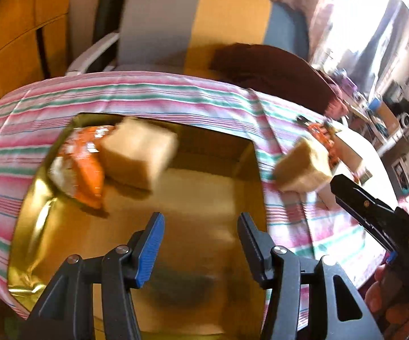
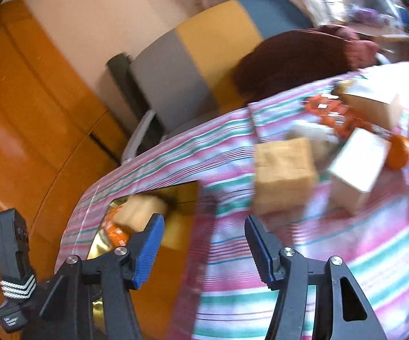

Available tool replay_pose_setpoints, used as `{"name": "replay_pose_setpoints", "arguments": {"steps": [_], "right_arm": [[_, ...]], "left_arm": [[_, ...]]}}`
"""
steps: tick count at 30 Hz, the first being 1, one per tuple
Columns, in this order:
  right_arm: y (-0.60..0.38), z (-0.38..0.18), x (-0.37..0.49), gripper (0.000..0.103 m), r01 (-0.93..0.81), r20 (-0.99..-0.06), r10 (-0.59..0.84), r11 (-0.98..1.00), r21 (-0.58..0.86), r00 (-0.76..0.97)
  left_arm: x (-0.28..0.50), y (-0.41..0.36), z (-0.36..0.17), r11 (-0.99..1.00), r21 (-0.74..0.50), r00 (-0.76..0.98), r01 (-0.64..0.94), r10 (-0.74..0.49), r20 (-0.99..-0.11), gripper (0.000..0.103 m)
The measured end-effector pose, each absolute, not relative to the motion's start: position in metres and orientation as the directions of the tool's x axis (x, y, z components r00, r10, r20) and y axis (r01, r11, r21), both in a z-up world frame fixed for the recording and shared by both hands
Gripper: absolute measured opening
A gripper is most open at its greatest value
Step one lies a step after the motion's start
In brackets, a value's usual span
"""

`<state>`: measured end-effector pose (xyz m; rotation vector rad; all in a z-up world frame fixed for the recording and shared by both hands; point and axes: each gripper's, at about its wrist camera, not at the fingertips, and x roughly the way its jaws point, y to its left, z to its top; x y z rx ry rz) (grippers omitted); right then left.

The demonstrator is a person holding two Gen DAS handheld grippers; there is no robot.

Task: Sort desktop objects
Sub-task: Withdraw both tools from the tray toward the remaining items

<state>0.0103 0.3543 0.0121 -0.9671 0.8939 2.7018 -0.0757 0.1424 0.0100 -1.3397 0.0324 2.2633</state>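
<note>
Tan block [image 1: 139, 153] sits inside the gold-lined box [image 1: 31, 221], toward its far left corner, leaning against an orange snack packet [image 1: 86, 170]. Printing on the packet is too blurred to read. A second tan block [image 1: 303, 167] lies outside the box on the striped cloth [image 1: 147, 93], just past the box's right rim. From the right wrist view this block [image 2: 284, 175] has two more pale boxes [image 2: 357, 158] close beside it, plus orange wrappers [image 2: 326, 110] and a small orange round thing [image 2: 398, 151] farther back (lettering on all of these smeared, unreadable).

Left hand-held gripper [image 1: 201, 249] hovers over the box's near half, jaws apart, nothing between them. Right hand-held gripper [image 2: 204, 252] hangs over the cloth between the box's right rim and the outside block, jaws likewise released and empty. In the left view its black body [image 1: 374, 215] shows at the right edge with pale letters on the side, too oblique to make out; fingers [image 1: 380, 297] of a hand wrap the grip below.

Room: the box floor is bare across its near and right parts. The surface's far edge curves close behind the box, with a grey-yellow-blue chair [image 1: 193, 28] and a dark maroon cloth [image 1: 267, 68] beyond. Cluttered shelves [image 1: 389, 107] at far right.
</note>
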Motion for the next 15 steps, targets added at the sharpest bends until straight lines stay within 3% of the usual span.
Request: {"name": "replay_pose_setpoints", "arguments": {"steps": [8, 15], "right_arm": [[0.427, -0.011, 0.056, 0.066, -0.551, -0.669, 0.144, -0.702, 0.450, -0.729], [0.467, -0.022, 0.026, 0.072, -0.631, -0.713, 0.191, -0.651, 0.423, -0.675]], "left_arm": [[-0.048, 0.194, 0.015, -0.813, -0.216, -0.348, -0.541, 0.449, -0.823, 0.054], [-0.035, 0.216, 0.014, -0.790, -0.201, -0.328, -0.579, 0.451, -0.830, 0.054]]}}
